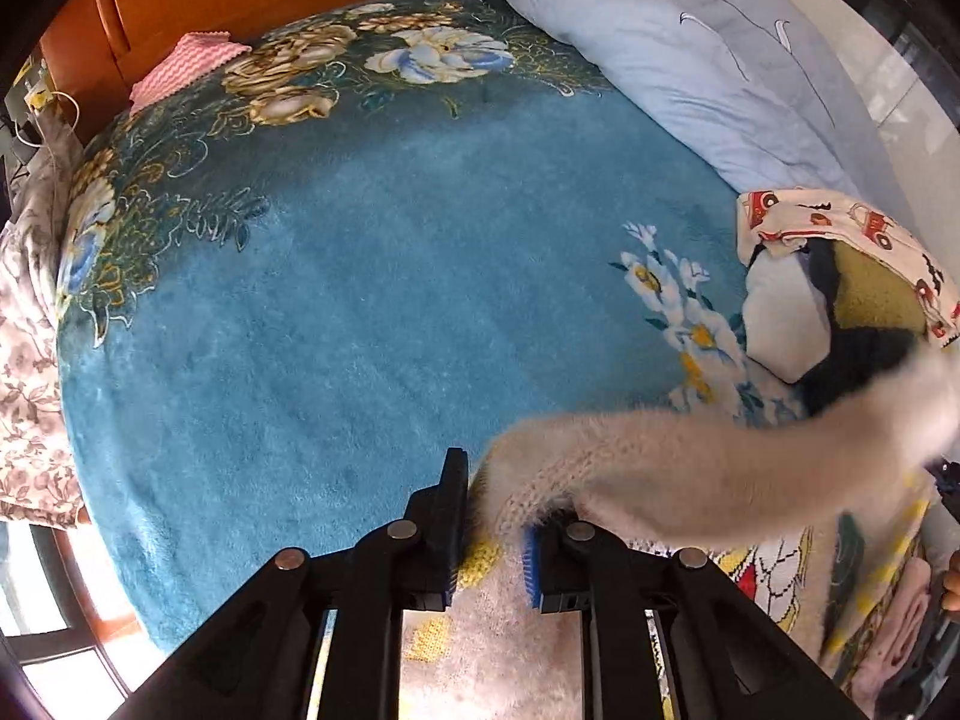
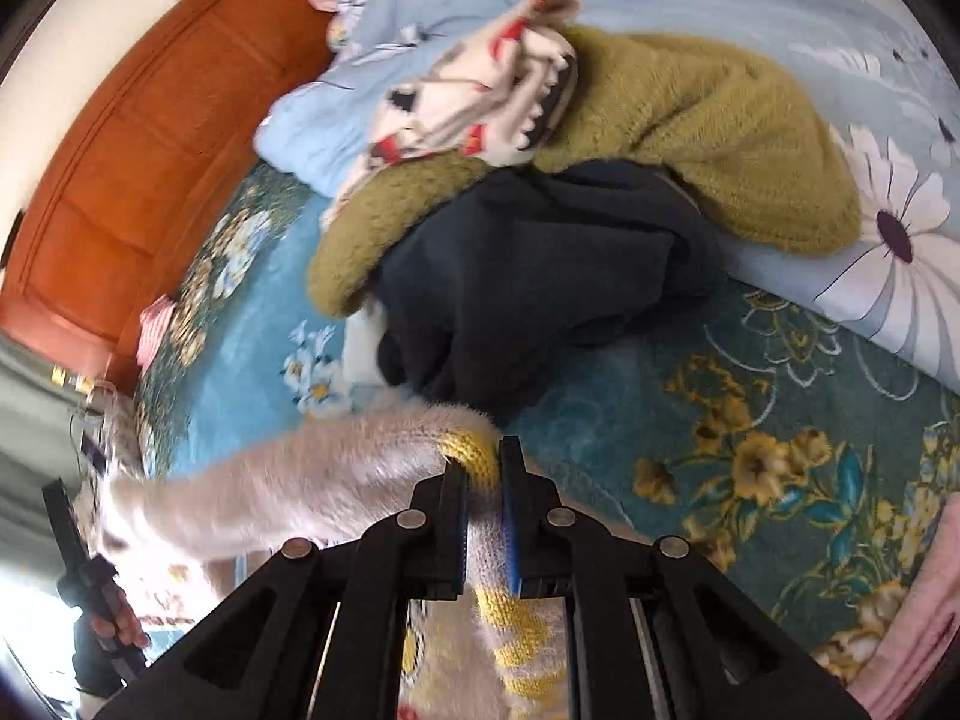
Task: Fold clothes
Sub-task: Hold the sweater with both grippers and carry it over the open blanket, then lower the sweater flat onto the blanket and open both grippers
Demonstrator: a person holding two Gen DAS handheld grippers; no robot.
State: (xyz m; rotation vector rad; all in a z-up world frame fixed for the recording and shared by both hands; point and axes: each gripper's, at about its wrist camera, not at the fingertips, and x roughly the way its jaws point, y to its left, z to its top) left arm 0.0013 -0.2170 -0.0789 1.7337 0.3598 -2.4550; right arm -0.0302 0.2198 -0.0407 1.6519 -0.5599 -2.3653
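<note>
Both grippers hold the sweater (image 1: 660, 468) stretched between them over the blanket (image 1: 360, 300). The left gripper (image 1: 495, 525) pinches fuzzy knit; the right gripper (image 2: 483, 480) clamps a yellow edge. Even tension should lay it flat. Only the right view shows the pile (image 2: 540, 276) fully

no readable text, labels, brands or numbers anywhere

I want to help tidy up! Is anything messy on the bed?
Yes. A heap of unfolded clothes sits jumbled against the blue quilt: an olive sweater, a dark garment and a car-print cloth, piled crookedly.
</note>
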